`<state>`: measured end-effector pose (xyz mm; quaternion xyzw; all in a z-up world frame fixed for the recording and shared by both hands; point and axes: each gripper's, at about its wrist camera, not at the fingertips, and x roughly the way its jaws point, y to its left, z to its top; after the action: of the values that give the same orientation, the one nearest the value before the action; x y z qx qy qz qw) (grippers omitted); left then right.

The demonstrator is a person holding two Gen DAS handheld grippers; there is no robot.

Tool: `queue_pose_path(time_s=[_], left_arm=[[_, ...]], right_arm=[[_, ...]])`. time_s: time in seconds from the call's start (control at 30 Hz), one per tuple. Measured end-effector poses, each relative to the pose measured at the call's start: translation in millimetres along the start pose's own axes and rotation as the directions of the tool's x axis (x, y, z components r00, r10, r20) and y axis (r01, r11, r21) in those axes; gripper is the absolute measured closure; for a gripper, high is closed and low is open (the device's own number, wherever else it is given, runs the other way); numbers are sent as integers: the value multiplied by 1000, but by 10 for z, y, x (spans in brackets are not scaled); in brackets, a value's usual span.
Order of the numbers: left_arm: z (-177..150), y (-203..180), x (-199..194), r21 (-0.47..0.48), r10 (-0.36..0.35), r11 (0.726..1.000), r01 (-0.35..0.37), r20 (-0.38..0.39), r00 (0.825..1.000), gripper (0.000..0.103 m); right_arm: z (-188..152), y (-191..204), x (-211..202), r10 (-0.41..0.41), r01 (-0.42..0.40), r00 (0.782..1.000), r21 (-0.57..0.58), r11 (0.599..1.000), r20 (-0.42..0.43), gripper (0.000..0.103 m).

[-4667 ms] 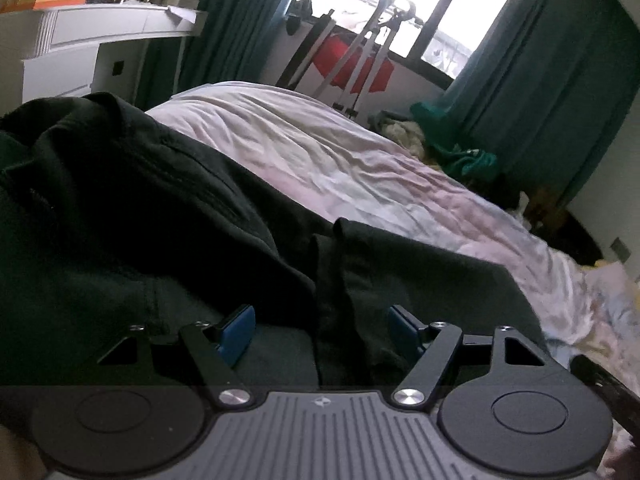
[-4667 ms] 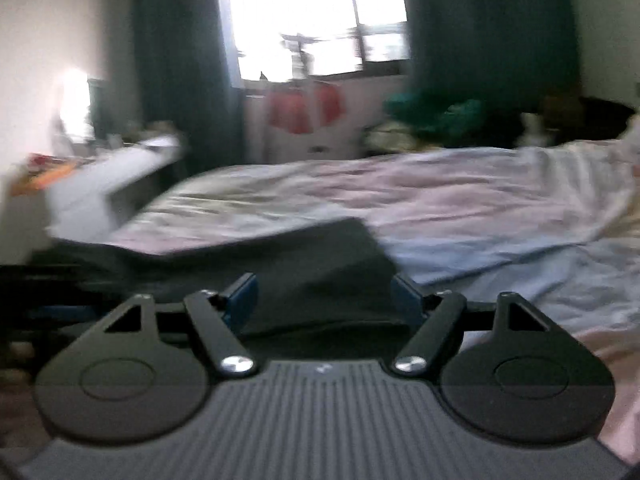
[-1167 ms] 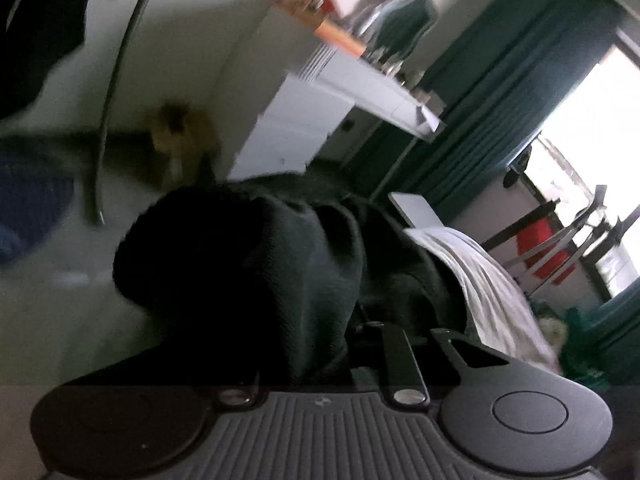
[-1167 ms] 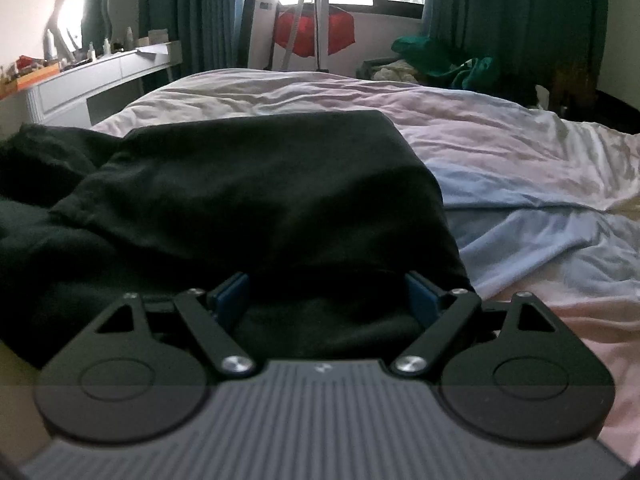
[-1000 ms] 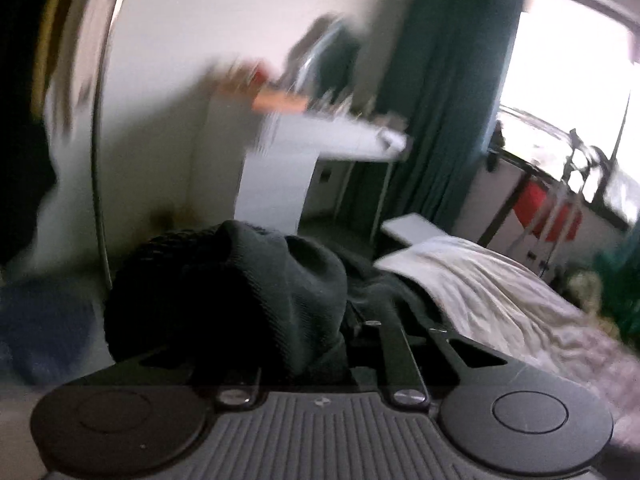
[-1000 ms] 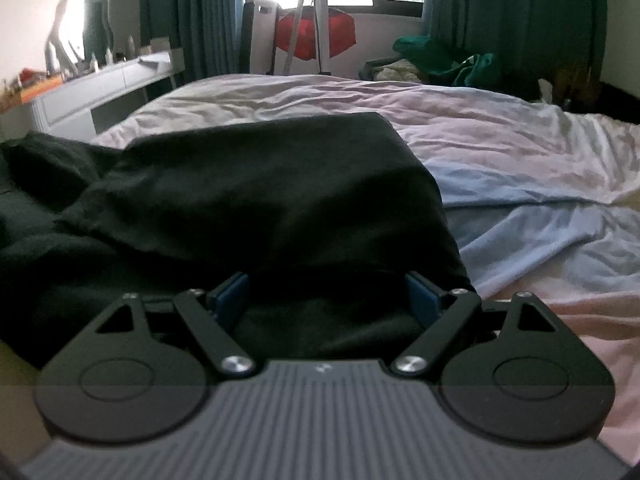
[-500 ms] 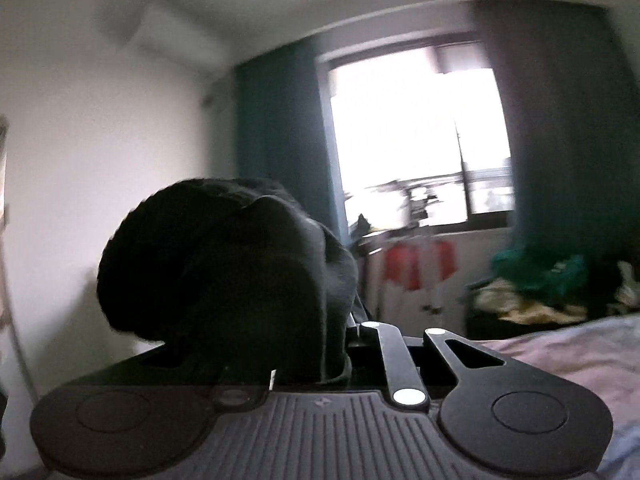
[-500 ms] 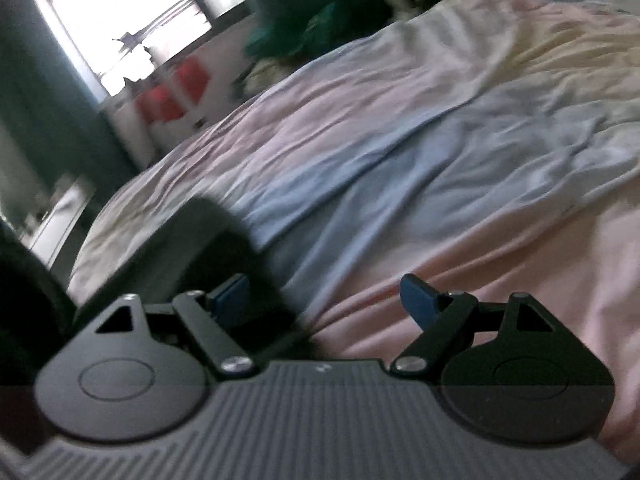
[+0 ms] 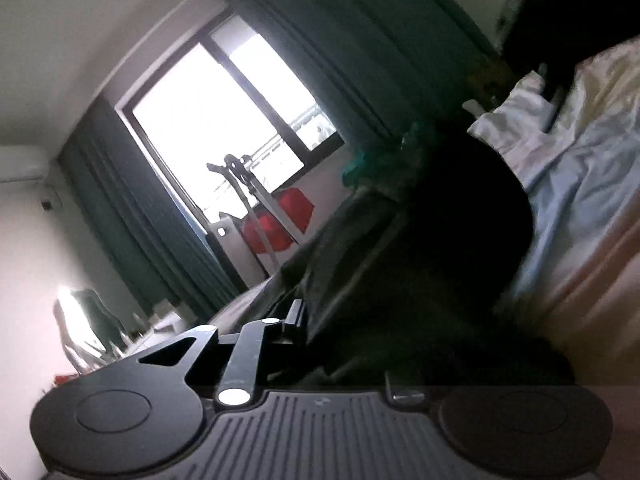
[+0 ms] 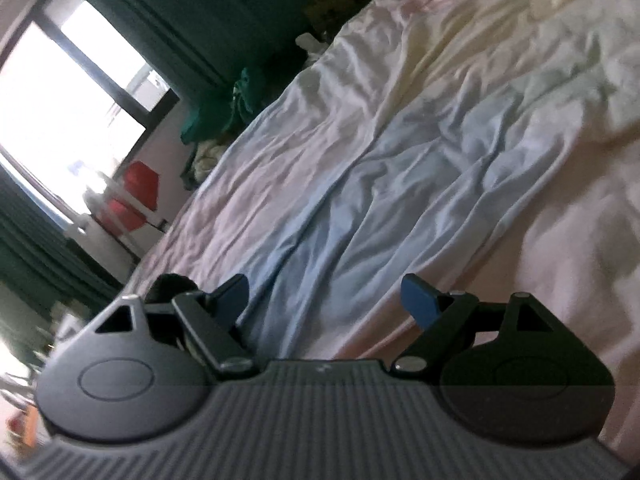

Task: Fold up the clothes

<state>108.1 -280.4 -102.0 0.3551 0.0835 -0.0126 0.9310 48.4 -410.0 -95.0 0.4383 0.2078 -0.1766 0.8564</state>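
— while the left gripper is tipped over on its side, what's it got?

— a bunch of the dark garment. the cloth is heaped over the right half of the gripper, so only one finger shows, and that one sits against the fabric. the jaws are narrow and easing open, with cloth between them; whether the pads press on it i can't tell from where i stand.

— and where does the garment lie?

— it hangs from that gripper and spreads back toward the bed, dark against the pale blue and pink sheet.

— the right gripper?

— wide apart, nothing between its blue pads. it points down at the rumpled sheet, bare bedding under it. a small dark lump pokes up behind its left finger, probably part of the same garment, though i can't be sure.

— what else is in the room?

— a bright window with green curtains either side, something red on a rack below it, and a green heap past the far edge of the bed.
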Motion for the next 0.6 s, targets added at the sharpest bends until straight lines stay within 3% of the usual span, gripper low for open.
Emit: queue_pose_path(time_s=[0.03,0.1,0.17,0.27,0.43,0.6], left_arm=[[4,19,21,5,-12,1000,12,-4,1000,73],[1,48,26,59,-27,998,27,-14,1000,40],[-17,96,3,118,-48,992,50,-22,999,28],[-280,437,-50,176,-99,979,105,-43,994,25],[-679,811,-430,209,-150,963,169,-105,983,24],[-1089,1172,-467,135,-73,986,97,-172,982,23]], right_arm=[[6,-15,15,24,-24,1000,21,999,-11,18],[3,-23,39,80,-78,996,59,995,-31,18],[-16,-31,79,148,-140,987,107,984,-67,17],[-55,-25,139,234,-213,965,167,963,-120,17],[-97,15,160,288,-253,944,201,946,-164,17],[-156,74,175,300,-259,932,205,944,-202,17]])
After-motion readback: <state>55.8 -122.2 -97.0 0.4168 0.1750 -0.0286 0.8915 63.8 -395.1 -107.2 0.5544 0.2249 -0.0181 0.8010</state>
